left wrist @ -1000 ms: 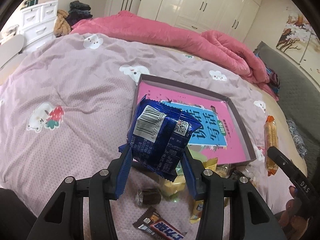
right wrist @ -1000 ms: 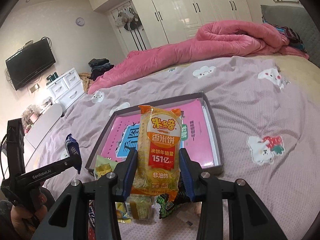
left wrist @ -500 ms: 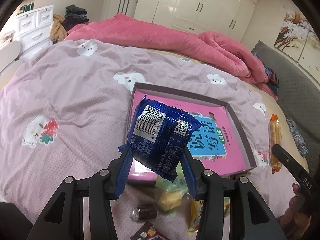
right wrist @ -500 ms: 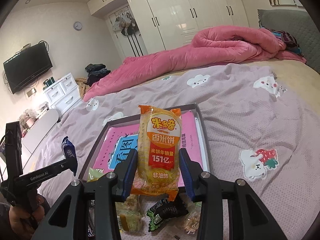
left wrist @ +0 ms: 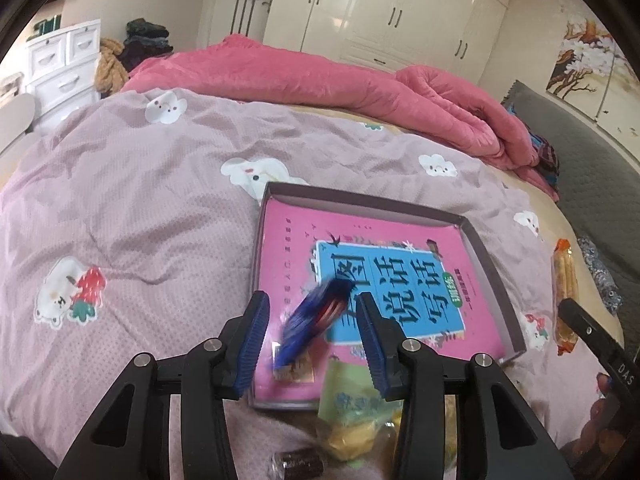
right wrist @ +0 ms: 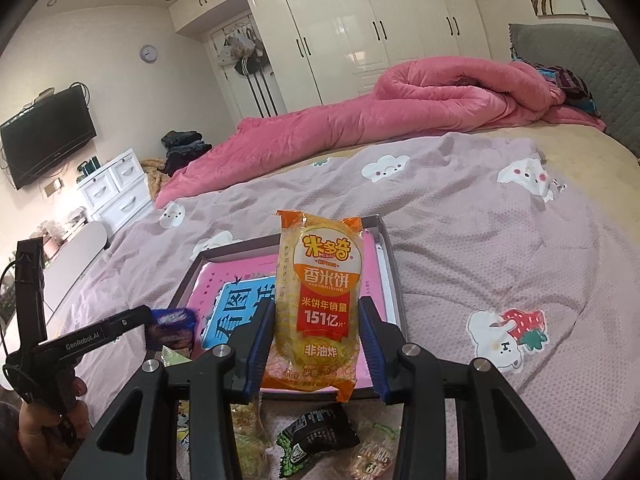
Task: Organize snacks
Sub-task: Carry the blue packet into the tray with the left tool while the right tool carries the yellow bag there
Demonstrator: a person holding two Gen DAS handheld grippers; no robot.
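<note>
Where my left gripper (left wrist: pixel 311 332) hangs over the near end of the tray (left wrist: pixel 492 276), the blue snack packet (left wrist: pixel 312 326) sits blurred in the gap between its blue pads, low and centre in the left wrist view. The jaws are spread wide and neither pad touches the packet, which is tilted on edge above the pink book (left wrist: pixel 288 248) lining the tray. In the right wrist view the same packet shows at lower left, just off the tip of the left gripper.

My right gripper (right wrist: pixel 316 340) pinches the orange rice cracker pack (right wrist: pixel 320 304) upright between its pads, at the centre of that view, in front of the tray's near right corner. From the left wrist view this pack appears at the right edge of the frame.

Below the tray's near rim, at the bottom of both views, loose snacks lie on the bed: a pale green packet (left wrist: pixel 352 396) overlapping the rim, a yellow packet (left wrist: pixel 352 436) beside it, a dark wrapped candy (left wrist: pixel 298 460), and a black and green packet (right wrist: pixel 320 434).

The lilac bedspread (left wrist: pixel 140 208) with cloud and bear prints spreads around the tray, and a pink quilt (right wrist: pixel 400 120) is bunched across the upper part of both frames.
</note>
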